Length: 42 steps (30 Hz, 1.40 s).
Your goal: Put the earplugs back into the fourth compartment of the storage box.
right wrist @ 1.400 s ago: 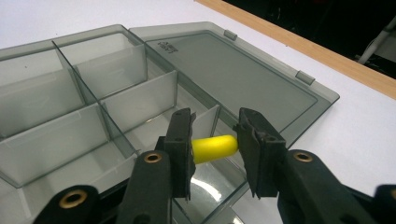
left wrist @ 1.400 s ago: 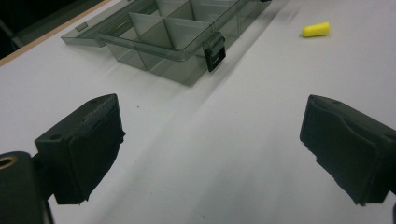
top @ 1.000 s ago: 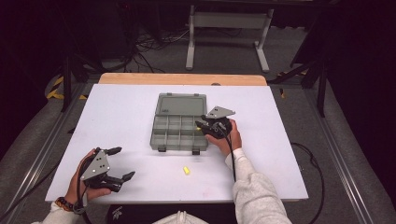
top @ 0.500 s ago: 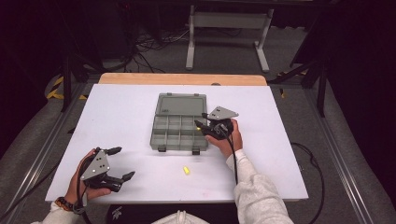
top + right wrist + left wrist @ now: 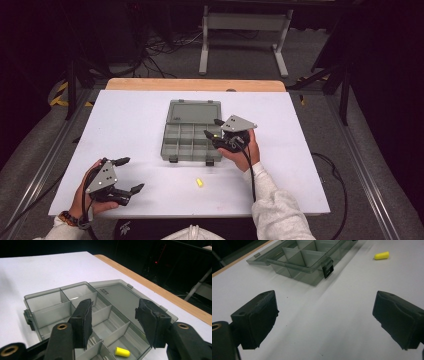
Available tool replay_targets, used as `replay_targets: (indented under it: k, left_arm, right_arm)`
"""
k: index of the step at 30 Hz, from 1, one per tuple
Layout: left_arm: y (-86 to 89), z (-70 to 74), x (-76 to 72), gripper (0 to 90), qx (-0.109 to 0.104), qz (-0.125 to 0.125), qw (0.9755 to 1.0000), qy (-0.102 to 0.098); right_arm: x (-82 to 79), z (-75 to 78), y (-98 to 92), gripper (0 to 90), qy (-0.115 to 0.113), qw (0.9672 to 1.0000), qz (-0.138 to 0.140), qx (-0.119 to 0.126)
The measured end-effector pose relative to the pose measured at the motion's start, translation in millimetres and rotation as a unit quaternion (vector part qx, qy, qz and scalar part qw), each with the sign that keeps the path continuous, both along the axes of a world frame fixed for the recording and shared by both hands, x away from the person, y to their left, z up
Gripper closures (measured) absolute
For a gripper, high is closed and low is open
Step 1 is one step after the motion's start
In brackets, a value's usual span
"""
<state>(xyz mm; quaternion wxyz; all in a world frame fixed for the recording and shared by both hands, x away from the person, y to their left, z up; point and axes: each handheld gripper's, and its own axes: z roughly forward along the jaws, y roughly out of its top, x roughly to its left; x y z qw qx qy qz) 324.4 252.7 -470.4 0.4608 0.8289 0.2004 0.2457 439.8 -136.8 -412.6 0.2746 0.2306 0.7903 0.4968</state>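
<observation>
I'm seeing the open box (image 5: pixel 192 136) sitting mid-table, one yellow earplug (image 5: pixel 122 352) lying in a compartment at its right edge and another earplug (image 5: pixel 199 182) loose on the table (image 5: pixel 125 120) in front. My right gripper (image 5: pixel 213 128) is hovering over that compartment, jaws just opening with nothing between them. My left gripper (image 5: pixel 127 174) is resting near the front left corner, jaws wide apart; the lid's small embossed lettering is too small to read.

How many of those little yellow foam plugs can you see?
2. One small yellow foam earplug lies loose on the white table, in front of the grey plastic compartment box. The other sits inside a compartment on the box's right side, below the right tool. Divider walls could hide more.
</observation>
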Motion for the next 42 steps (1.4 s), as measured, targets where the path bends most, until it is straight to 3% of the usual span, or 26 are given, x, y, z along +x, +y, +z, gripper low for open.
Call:
replay_targets:
  k: [25, 28, 42]
  left_arm:
    - [-0.1, 0.6, -0.6, 7.3, 0.000, 0.000, 1.0000, 0.000]
    - [-0.2, 0.5, -0.5, 7.3, -0.001, 0.000, 1.0000, 0.001]
    - [0.2, 1.1, -0.8, 7.2, 0.000, 0.002, 1.0000, -0.002]
  right_arm:
    - [-31.6, 10.9, -0.9, 26.3, -0.017, 0.9996, 0.024, 0.001]
    - [-36.2, 10.2, -1.3, 18.5, -0.015, 0.9997, 0.018, -0.004]
    - [-57.0, 4.8, -3.6, 15.8, -0.015, 0.9993, 0.032, -0.015]
